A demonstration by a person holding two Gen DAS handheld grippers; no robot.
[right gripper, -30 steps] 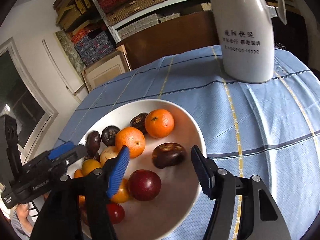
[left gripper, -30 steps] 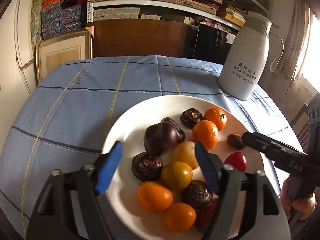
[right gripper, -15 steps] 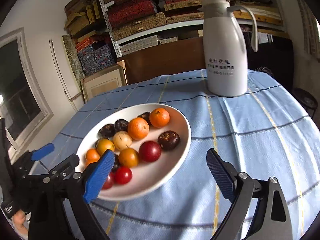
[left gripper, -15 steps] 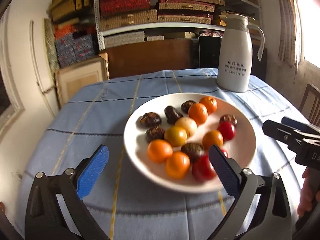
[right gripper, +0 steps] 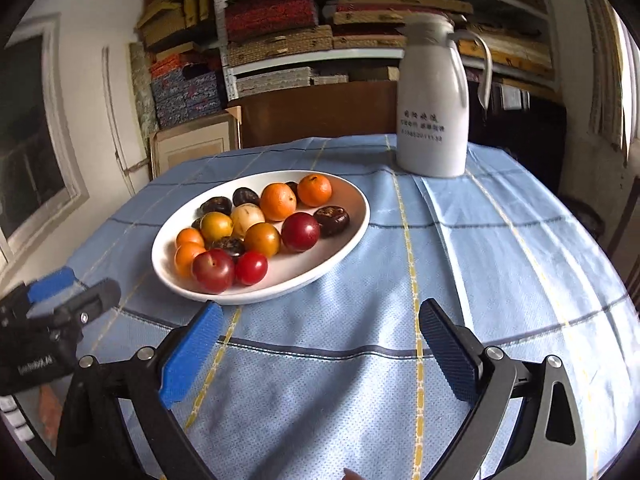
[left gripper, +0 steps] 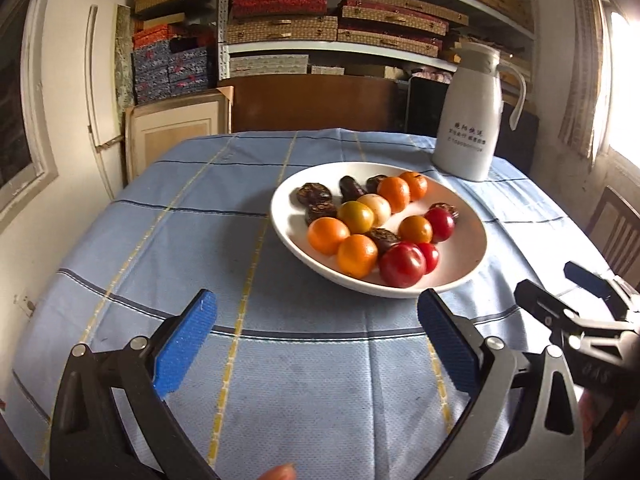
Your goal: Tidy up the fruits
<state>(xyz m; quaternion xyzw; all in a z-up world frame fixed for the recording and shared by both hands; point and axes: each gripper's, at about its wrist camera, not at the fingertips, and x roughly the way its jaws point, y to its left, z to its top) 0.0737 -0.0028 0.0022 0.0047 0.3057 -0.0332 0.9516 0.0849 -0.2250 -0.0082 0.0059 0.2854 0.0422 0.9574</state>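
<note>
A white plate [left gripper: 468,264] [right gripper: 352,236] on the blue checked tablecloth carries several fruits: oranges [left gripper: 394,194] [right gripper: 278,201], red plums [left gripper: 402,265] [right gripper: 213,270], yellow fruits [left gripper: 355,217] and dark brown ones [left gripper: 314,194] [right gripper: 331,215]. My left gripper [left gripper: 316,340] hangs open over bare cloth in front of the plate, nothing between its blue pads. My right gripper [right gripper: 320,344] is open too, short of the plate's near rim and empty. Each gripper shows at the edge of the other's view: the right gripper [left gripper: 560,300], the left gripper [right gripper: 76,292].
A white thermos jug [left gripper: 468,120] [right gripper: 434,100] stands on the far right of the table behind the plate. Shelves of stacked boxes [left gripper: 320,12] fill the back wall. A wooden chair [left gripper: 616,232] stands at the table's right edge.
Both grippers have pulled back from over the plate toward the table's near side, and their jaws have spread wide. The fruits lie as before on the plate.
</note>
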